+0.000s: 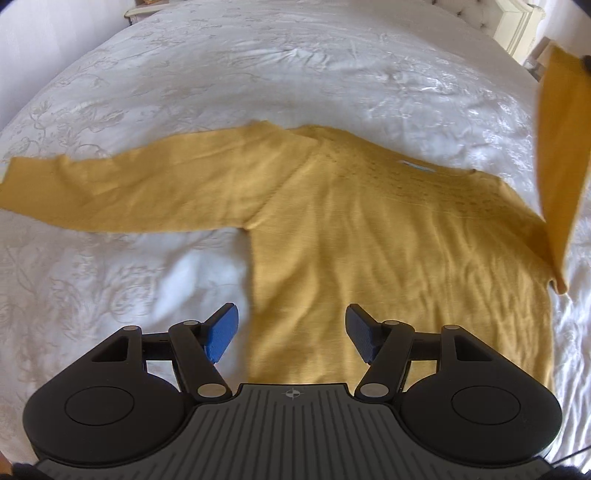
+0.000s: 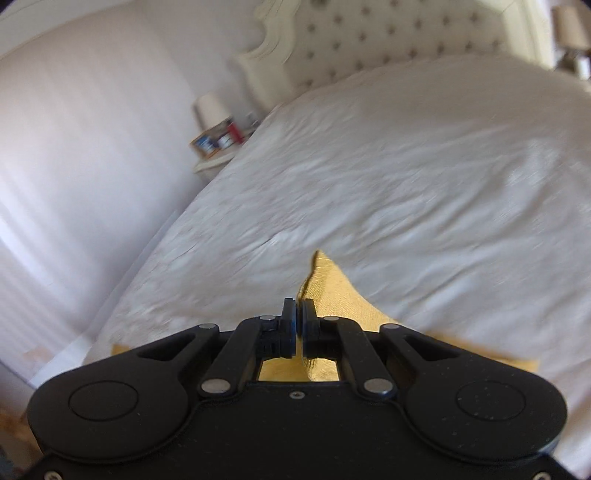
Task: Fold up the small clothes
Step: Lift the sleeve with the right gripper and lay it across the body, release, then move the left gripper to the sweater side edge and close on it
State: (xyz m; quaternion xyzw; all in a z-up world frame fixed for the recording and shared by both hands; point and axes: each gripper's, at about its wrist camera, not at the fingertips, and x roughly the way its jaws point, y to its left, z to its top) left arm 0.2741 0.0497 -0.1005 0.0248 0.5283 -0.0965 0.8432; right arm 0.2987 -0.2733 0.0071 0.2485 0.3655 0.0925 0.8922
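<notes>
**First sleeve coming up, the rest of the fold still ahead**

A mustard-yellow sweater (image 1: 388,236) is lying flat on the white bedspread (image 1: 221,74), filling the middle and right of the left wrist view; its body is running down toward the bottom of the frame, and one sleeve (image 1: 122,188) is stretching flat toward the left edge, not yet folded; the other sleeve (image 1: 561,147) is rising steeply at the far right of that frame, its cuff end reaching the upper right corner, where a dark shape is just showing.

The left gripper (image 1: 291,332) is hovering at the bottom centre of its frame with its blue pads (image 1: 221,332) spread wide and nothing between them; it is sitting above the sweater's lower left edge, and whether it is touching the cloth cannot be told.

The right gripper (image 2: 297,328) is pinching closed, its fingers nearly meeting, with a fold of yellow fabric (image 2: 325,291) standing up just beyond and right of them in the lower centre of the right wrist view; it appears to be gripping that sleeve, though the blur is making the exact contact hard to read; a tufted headboard (image 2: 388,33) is showing at the top.

Judging from this, the task is only starting: the garment is spread out and one sleeve is being lifted, probably to cross the chest; the flat sleeve, the body folds and any further clothes are all remaining.
</notes>
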